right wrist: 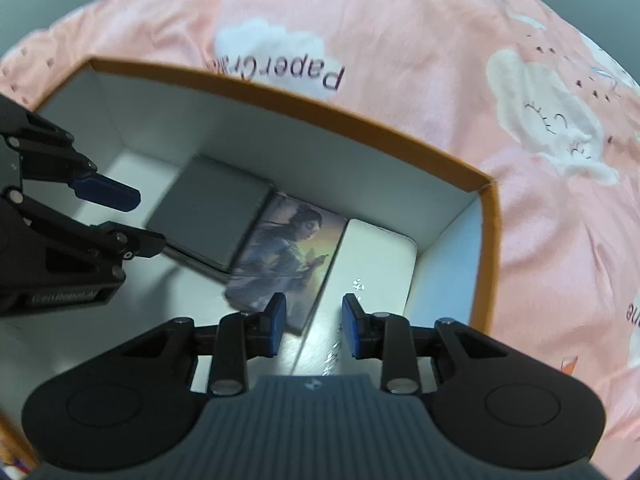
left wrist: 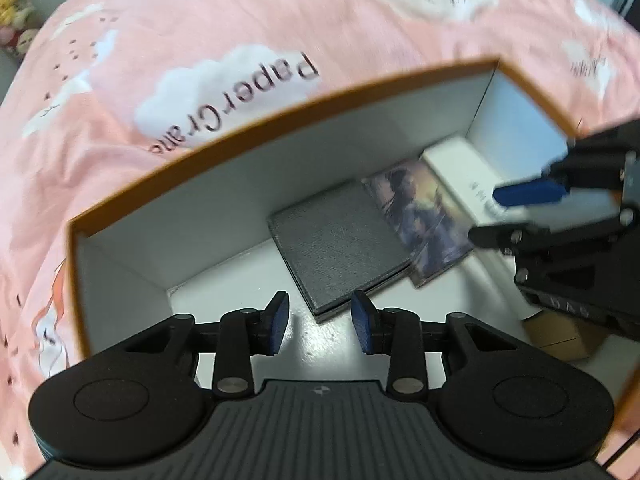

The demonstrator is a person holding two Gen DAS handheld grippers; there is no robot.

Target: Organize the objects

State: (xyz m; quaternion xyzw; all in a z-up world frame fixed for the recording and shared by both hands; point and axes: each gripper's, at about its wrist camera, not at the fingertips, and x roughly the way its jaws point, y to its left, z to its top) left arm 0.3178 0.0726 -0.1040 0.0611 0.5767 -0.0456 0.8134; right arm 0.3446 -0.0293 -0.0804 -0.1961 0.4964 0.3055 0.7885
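An orange-rimmed box (left wrist: pixel 280 108) with white inner walls lies on a pink bedsheet. Inside it lie a dark grey flat case (left wrist: pixel 340 240), a picture box with a painted figure (left wrist: pixel 424 216) and a white box (left wrist: pixel 472 168), side by side. My left gripper (left wrist: pixel 320 326) is open and empty above the box floor, near the grey case. My right gripper (right wrist: pixel 310 324) is open and empty over the picture box (right wrist: pixel 288 252) and the white box (right wrist: pixel 368 272). The grey case (right wrist: pixel 212 216) lies to their left. Each gripper shows in the other's view, the right (left wrist: pixel 504 216) and the left (right wrist: pixel 144 216).
The pink sheet (left wrist: pixel 240 20) with white cloud prints and "Paper Crane" lettering surrounds the box. A small brown cardboard piece (left wrist: pixel 560 336) lies in the box under the right gripper. Plush toys (left wrist: pixel 16 12) sit at the far left edge.
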